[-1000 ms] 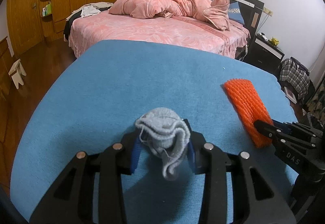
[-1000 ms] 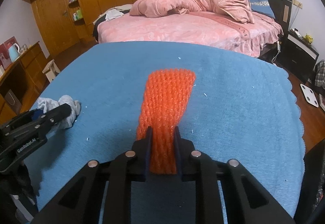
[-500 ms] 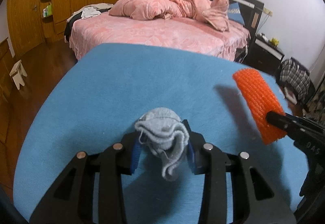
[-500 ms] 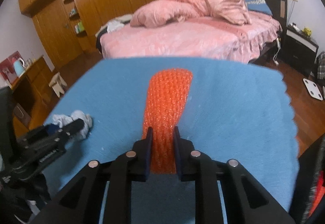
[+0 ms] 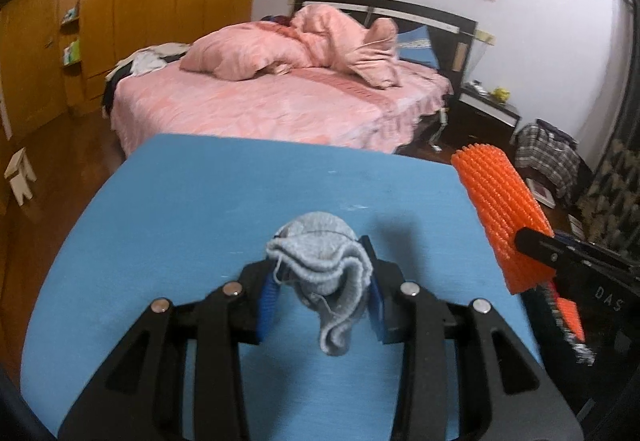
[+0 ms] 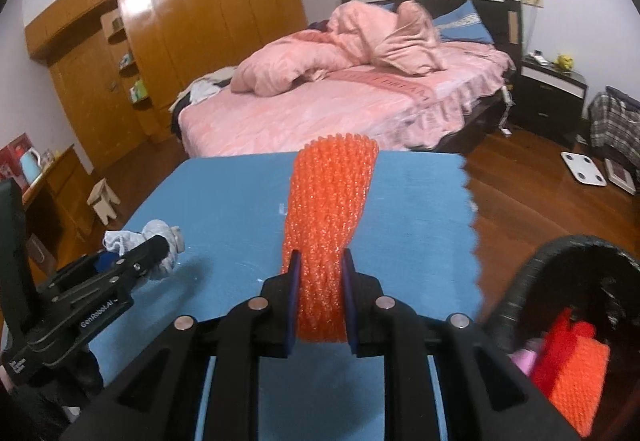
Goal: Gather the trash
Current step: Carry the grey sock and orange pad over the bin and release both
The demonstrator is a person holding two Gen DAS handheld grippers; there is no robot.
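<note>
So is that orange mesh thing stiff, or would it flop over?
Probably springy foam netting: the orange foam net sleeve stands up unsupported above the right gripper. It pinches narrower between the fingers, so likely soft and light.

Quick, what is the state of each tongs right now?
Left tongs: closed on the crumpled grey knitted cloth.
Right tongs: closed on the orange foam net sleeve.
</note>
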